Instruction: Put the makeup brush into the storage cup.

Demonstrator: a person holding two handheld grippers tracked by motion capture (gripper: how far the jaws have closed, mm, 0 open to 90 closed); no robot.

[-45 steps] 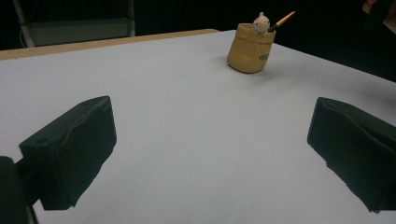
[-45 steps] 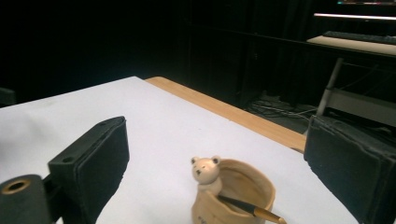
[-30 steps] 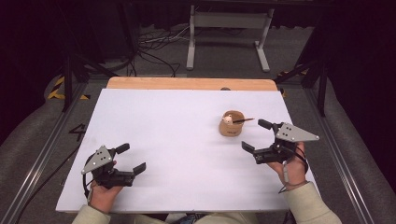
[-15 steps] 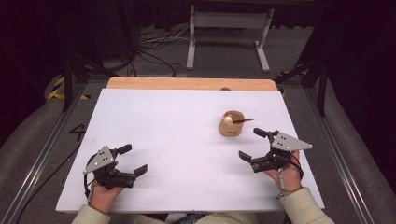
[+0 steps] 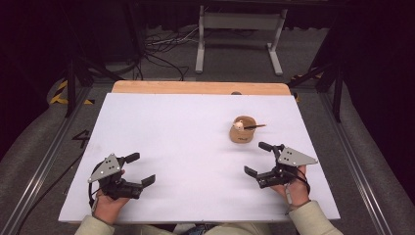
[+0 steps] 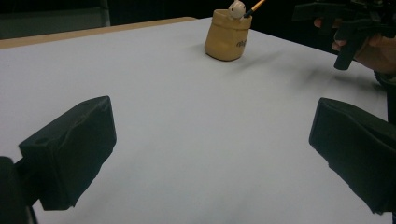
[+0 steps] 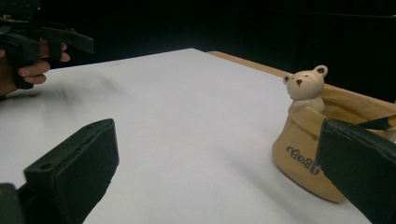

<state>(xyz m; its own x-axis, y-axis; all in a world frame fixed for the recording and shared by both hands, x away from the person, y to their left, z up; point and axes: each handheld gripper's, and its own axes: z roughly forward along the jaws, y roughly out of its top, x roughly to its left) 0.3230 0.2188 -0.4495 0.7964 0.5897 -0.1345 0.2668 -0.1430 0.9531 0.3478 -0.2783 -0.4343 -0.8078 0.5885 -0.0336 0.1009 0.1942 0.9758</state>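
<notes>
a person holds two grippers low over a white sheet (image 5: pixel 186 142) on a table (image 5: pixel 195 87); the left gripper (image 5: pixel 138 169), near the sheet's left front corner, has its jaws spread wide with nothing between them; the right gripper (image 5: pixel 258 158), at right front, is likewise agape and empty; just beyond it a tan pot (image 5: pixel 242 133) stands upright on the sheet, a small bear (image 7: pixel 306 84) on its rim and a pencil (image 5: pixel 255 127) slanting out; cables (image 5: pixel 161 54) and a metal stand (image 5: pixel 240 22) lie on the floor behind
</notes>
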